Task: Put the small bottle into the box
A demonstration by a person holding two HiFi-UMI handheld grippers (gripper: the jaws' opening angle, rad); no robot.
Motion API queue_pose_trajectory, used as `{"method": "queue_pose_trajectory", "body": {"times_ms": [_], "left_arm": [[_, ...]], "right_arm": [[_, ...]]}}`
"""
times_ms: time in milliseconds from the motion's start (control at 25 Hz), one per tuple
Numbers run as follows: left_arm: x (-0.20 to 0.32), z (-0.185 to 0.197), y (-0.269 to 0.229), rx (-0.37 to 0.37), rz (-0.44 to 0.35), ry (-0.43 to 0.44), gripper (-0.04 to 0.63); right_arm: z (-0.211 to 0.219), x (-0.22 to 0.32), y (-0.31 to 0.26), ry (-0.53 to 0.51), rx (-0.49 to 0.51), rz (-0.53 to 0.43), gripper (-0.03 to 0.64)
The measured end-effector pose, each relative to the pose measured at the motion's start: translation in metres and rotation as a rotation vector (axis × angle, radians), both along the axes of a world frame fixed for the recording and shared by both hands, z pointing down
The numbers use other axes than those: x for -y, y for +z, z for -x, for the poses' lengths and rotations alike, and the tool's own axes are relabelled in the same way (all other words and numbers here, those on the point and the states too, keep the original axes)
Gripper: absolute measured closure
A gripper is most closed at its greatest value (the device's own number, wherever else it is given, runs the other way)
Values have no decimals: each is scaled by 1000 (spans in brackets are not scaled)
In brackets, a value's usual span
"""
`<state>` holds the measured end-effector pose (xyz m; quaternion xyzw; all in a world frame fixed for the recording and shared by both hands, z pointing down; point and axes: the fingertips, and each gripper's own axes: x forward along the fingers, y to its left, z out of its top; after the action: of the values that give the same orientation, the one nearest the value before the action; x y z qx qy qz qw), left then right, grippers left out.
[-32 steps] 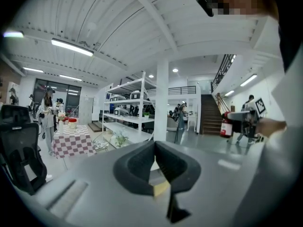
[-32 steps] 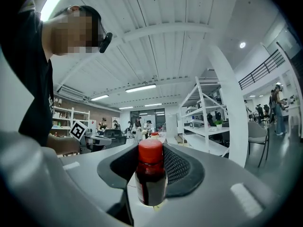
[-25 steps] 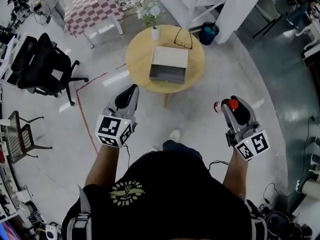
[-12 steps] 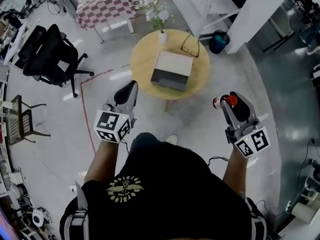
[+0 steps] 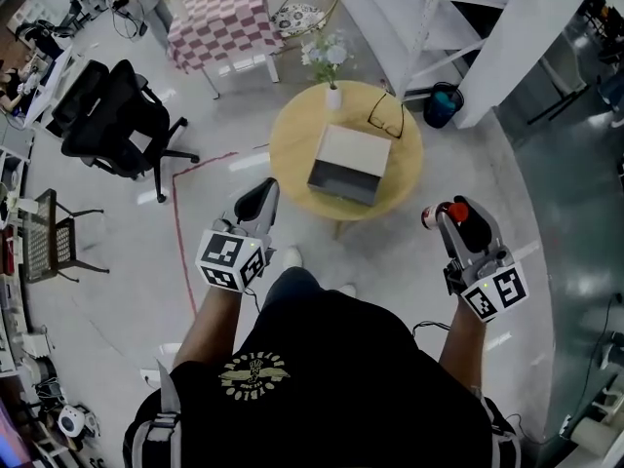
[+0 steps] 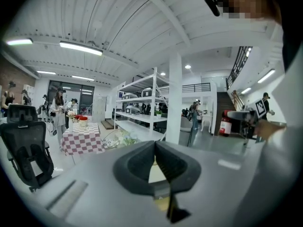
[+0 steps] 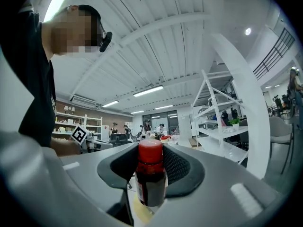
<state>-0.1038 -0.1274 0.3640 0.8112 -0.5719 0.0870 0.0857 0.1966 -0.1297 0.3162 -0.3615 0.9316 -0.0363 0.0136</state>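
The right gripper [image 5: 456,216] pinches the bottle [image 7: 150,174] upright, its ribbed pads against the upper body just under the red cap. The bottle is well apart from the box [image 5: 349,164], off to the box's right and nearer the person, over the floor. The box lies open on the table [image 5: 292,136]. The left gripper [image 5: 255,203] is pressed together with nothing in it, left of the box. The bottle looks light, stiff and smooth, so it could slip; a hold on the body seems best.
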Motion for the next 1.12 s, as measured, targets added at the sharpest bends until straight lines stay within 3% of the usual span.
{"method": "queue_pose_trajectory", "body": {"times_ms": [320,760,1120], "left_arm": [[56,8,-9,15,-15,86,595],[143,57,-4,24,-34,167,595],[193,78,25,-8,-2,333,595]], "right_arm": [[27,35,-2,47,-2,16,451],[76,101,5,159,-30,18,451],[124,132,27,281,-72,70,451]]}}
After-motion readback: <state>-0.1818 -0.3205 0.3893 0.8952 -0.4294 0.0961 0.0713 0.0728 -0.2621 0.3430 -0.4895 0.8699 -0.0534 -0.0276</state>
